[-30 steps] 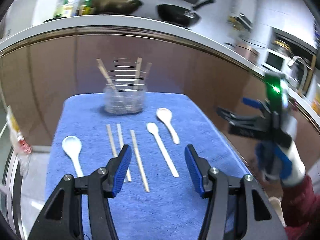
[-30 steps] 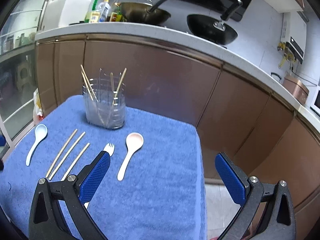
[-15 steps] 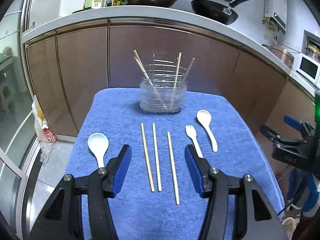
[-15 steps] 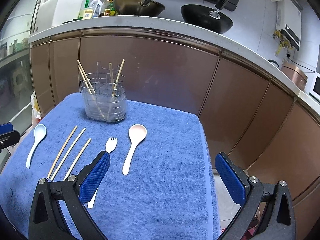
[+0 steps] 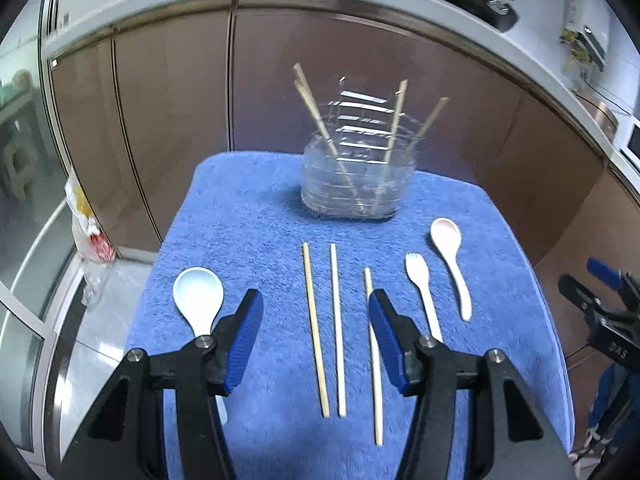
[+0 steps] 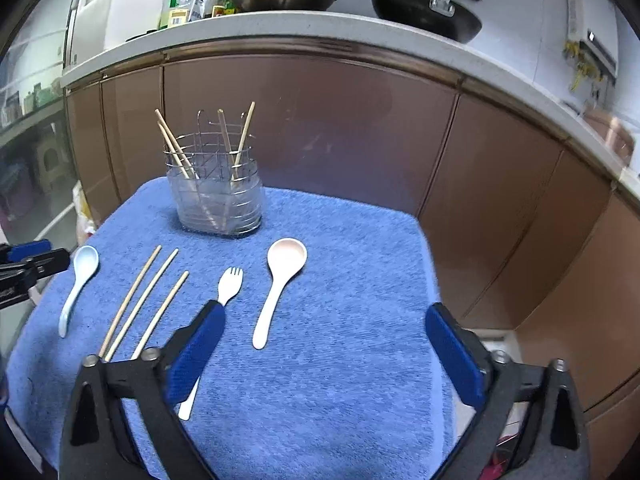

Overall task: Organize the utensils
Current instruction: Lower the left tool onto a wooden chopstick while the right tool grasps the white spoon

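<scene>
1. The left wrist view looks forward and down between the left claw (image 5: 316,340), from low over the near edge of the blue-covered bench (image 5: 248,216), facing the wire holder (image 5: 356,184) straight ahead.
2. The right wrist view looks between the right claw (image 6: 324,356) from further right, with the holder ahead and to its left.
3. Both views share the bench top, the holder and the brown cabinets (image 6: 360,128) beyond; each catches the other claw at its edge.

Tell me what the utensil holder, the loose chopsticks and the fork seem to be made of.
Holder: shiny metal wire, seen from its thin glinting rings. Chopsticks: pale tan and matte, likely bamboo or wood. Fork: smooth, cream-white, probably plastic, though possibly melamine.
</scene>
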`<state>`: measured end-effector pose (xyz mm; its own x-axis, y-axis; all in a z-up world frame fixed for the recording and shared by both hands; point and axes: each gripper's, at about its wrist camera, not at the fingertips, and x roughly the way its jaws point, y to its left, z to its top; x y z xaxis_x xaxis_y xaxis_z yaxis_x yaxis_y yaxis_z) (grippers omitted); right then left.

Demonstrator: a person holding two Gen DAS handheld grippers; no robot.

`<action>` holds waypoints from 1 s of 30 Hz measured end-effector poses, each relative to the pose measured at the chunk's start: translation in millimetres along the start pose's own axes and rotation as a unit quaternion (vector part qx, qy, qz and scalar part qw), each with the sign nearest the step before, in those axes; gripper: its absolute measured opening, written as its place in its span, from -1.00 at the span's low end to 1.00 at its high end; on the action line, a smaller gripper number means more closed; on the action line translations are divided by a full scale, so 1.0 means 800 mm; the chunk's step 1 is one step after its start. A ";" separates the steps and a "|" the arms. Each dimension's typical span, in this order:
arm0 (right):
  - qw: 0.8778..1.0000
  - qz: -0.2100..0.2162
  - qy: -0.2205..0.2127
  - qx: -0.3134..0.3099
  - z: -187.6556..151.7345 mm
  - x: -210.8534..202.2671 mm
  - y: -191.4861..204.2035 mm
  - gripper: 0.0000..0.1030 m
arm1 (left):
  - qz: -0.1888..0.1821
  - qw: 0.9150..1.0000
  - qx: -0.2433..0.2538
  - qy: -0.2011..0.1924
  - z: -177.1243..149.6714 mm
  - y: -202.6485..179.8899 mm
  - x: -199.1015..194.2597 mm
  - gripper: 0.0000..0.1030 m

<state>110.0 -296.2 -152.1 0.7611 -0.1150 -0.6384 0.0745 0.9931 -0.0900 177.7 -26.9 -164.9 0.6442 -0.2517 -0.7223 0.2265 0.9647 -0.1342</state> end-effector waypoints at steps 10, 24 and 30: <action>0.985 0.116 0.106 0.065 0.016 0.104 -0.043 -0.05 | -0.011 0.992 -0.026 0.123 0.044 0.017 0.119 -0.24; 0.960 0.196 0.188 0.068 0.067 0.243 -0.021 -0.13 | -0.009 0.977 -0.002 0.213 0.064 0.016 0.199 -0.67; 0.949 0.224 0.218 0.046 0.080 0.276 -0.010 -0.20 | -0.008 0.969 0.014 0.246 0.066 0.011 0.224 -0.69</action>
<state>318.8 -328.1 -243.4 0.3931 0.3408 -0.8540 -0.1224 0.9399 0.3187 333.6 -67.2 -259.9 0.2165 -0.1929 -0.9570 0.2576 0.9568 -0.1346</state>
